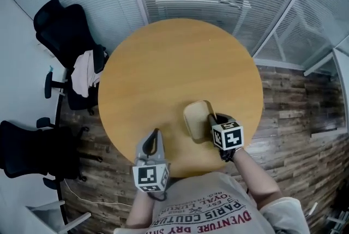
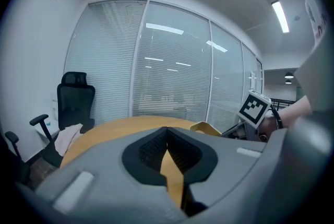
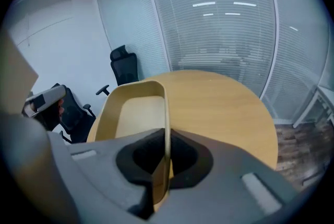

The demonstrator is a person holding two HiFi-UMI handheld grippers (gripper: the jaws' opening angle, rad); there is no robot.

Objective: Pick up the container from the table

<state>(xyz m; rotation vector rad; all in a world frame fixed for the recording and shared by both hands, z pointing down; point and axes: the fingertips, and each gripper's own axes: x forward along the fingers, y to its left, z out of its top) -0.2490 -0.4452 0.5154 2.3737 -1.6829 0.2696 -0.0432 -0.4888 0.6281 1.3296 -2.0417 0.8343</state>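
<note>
Pinching one thin side wall of the tan container [image 3: 134, 113], the right gripper [image 3: 166, 140] has its fingers clamped on that wall, one inside the tub and one outside. The container is open-topped and looks empty. It hangs from this single grip over the near part of the round wooden table [image 1: 163, 58], on the person's right, and it seems to be tilted and clear of the tabletop rather than resting on it.

The left gripper [image 1: 156, 133] hovers just beside it over the table's near edge, fingers pressed together with nothing between them; only the tabletop shows through the slit below their tips.

The weak point, as I judge it, is the hold itself. A pinch on one wall leaves all the weight out to one side, so the tub may swing or pivot between the pads if the hand turns quickly. The wall looks thin and smooth, and it could flex and slide out, which would drop the container back onto the table or off its edge. The idle left gripper is close enough to knock the tub if either hand drifts inward.
</note>
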